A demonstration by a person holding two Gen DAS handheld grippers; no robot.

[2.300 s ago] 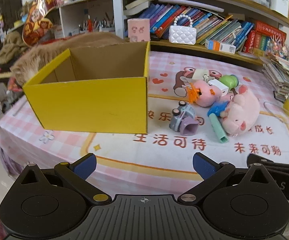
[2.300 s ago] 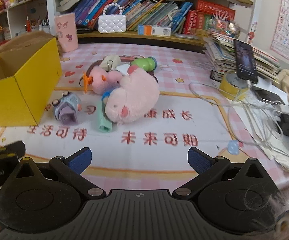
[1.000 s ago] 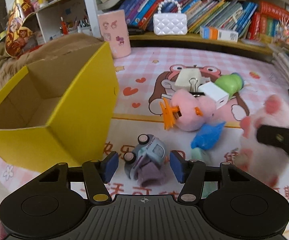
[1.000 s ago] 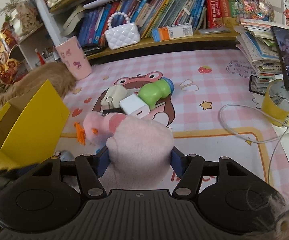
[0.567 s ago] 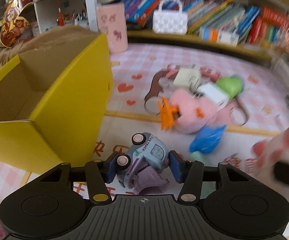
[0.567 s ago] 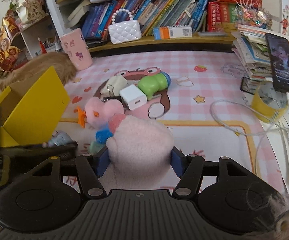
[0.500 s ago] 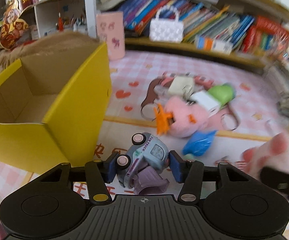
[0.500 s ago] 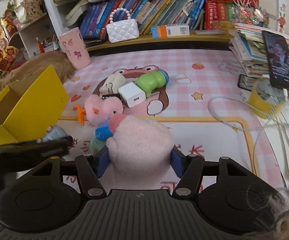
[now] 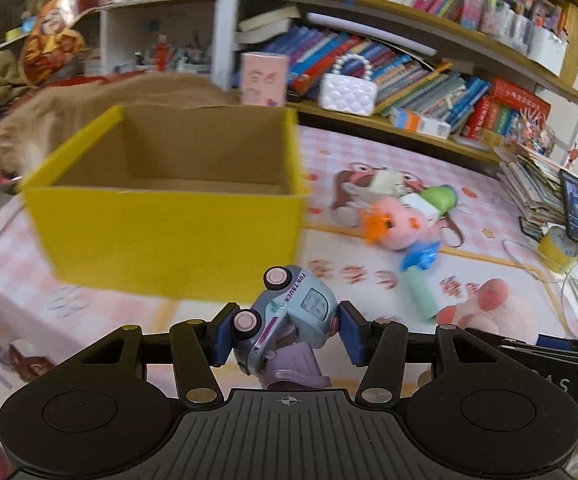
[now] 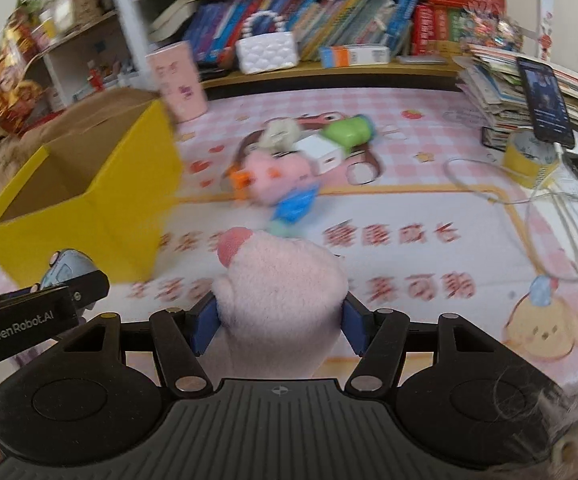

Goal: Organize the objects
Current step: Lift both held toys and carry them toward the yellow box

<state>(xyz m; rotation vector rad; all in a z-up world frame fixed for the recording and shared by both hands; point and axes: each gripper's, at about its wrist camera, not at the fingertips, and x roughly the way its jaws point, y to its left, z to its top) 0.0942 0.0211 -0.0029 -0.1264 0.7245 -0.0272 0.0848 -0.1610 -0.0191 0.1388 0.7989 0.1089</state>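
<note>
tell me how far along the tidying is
Done: nothing shows in the box yet. In hand: left gripper clamps the toy truck; right gripper clamps the pink plush. Left: the pile on the mat.

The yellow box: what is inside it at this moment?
Nothing shows inside the yellow box: from the left wrist view, only bare brown walls and a strip of the floor by the back wall. The front wall hides the rest of the floor, so something low there cannot be excluded.
</note>
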